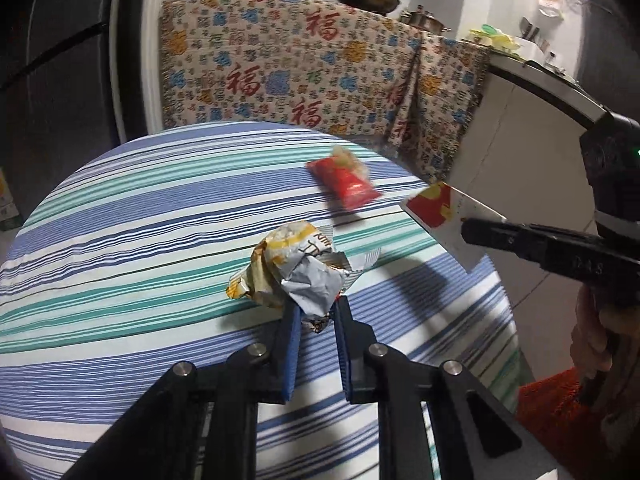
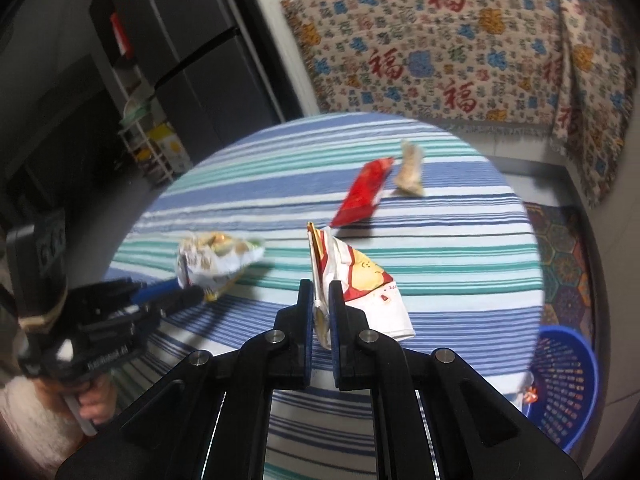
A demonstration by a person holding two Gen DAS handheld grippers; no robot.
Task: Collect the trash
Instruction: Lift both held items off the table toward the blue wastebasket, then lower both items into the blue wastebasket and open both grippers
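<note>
Left gripper [image 1: 316, 312] clamped on crumpled wrapper [image 1: 294, 266], right gripper [image 2: 321, 300] on white packet [image 2: 360, 284] (red packet [image 2: 362, 192], beige scrap [image 2: 409, 170] beyond, blue basket [image 2: 568, 384] beside table [image 2: 460, 240]).

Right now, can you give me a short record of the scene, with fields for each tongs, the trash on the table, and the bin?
left tongs: shut on crumpled yellow-and-silver wrapper
right tongs: shut on white-and-red snack bag
trash on table: red packet, beige wrapper beside it
table: round, striped cloth
bin: blue basket on floor at table's right edge
</note>
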